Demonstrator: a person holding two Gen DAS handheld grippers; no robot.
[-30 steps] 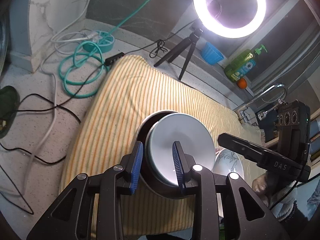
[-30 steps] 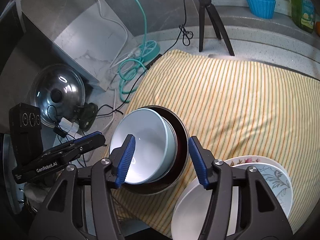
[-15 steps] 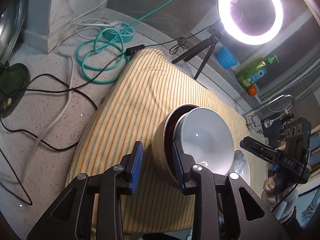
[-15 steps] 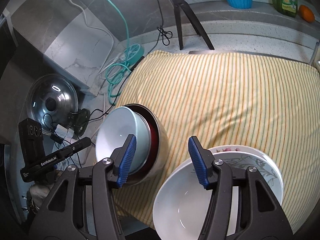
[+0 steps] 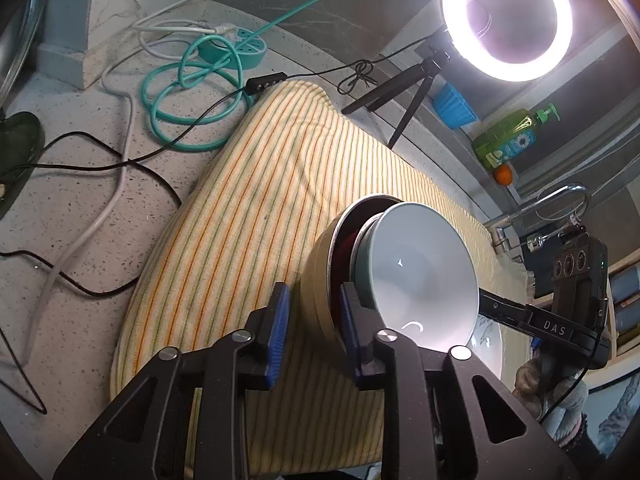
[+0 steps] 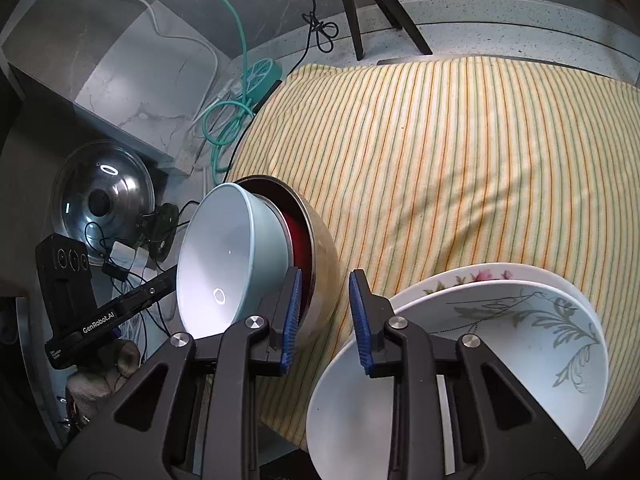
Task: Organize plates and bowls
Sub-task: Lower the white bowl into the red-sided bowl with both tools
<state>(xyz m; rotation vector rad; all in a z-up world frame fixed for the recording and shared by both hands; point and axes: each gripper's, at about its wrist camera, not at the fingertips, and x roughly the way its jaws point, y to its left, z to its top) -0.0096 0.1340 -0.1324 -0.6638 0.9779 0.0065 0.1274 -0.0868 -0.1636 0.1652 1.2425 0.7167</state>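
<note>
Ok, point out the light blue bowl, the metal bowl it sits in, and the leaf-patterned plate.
light blue bowl [image 6: 224, 276], right wrist view, on its white inner wall
metal bowl [image 6: 326, 280], right wrist view, on its outer side
leaf-patterned plate [image 6: 520, 320], right wrist view, on its painted face

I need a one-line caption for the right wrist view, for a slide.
Right gripper clamps the rim of a tilted steel bowl holding a pale blue bowl, beside stacked white floral plates on striped yellow cloth.

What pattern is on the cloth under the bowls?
Pale yellow cloth with thin orange and green stripes; clearest in the right wrist view.
</note>
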